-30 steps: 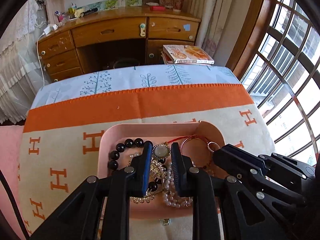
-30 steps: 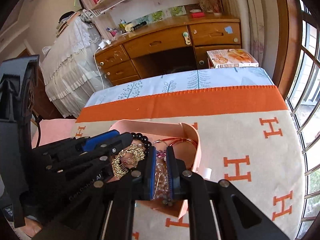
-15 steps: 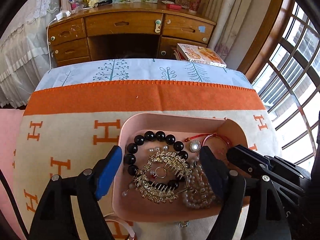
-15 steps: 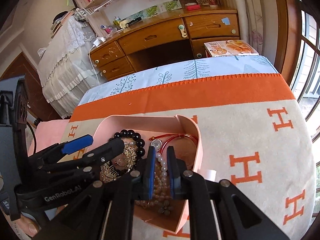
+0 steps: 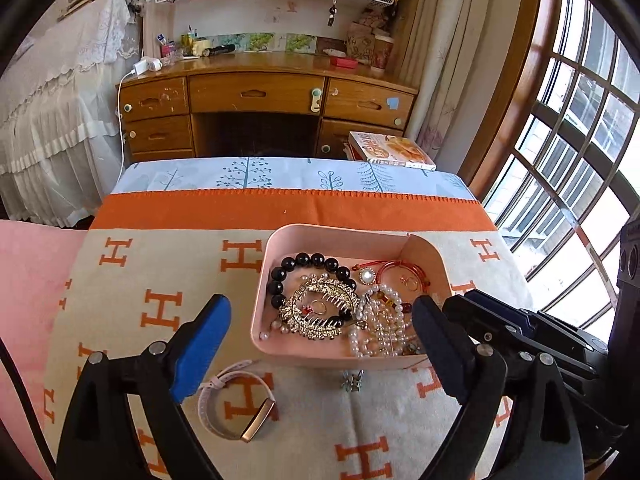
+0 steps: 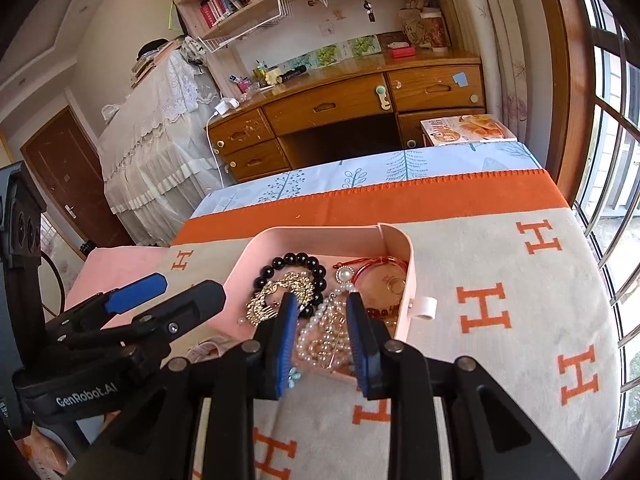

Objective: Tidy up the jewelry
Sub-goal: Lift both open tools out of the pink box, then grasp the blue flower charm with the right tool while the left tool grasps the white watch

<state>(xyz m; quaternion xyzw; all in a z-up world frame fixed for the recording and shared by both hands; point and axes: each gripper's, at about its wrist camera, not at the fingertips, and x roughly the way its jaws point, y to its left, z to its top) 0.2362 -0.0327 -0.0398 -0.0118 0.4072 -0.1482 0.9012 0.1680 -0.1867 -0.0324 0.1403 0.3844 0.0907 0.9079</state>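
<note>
**Jewelry heaped in the pink tray**

The pink tray point(image 5: 280, 354) sits on the orange-and-beige blanket point(image 5: 160, 264), holding a black bead bracelet point(image 5: 304, 259), a gold hair comb point(image 5: 320, 312) and pearl strands point(image 5: 376, 328). A pale watch point(image 5: 236, 408) lies on the blanket at the tray's seven o'clock. The left gripper point(image 5: 320, 344) hangs wide open, empty, before the tray. The right gripper point(image 6: 322, 344), parted and empty, hovers over the pearls.
</note>
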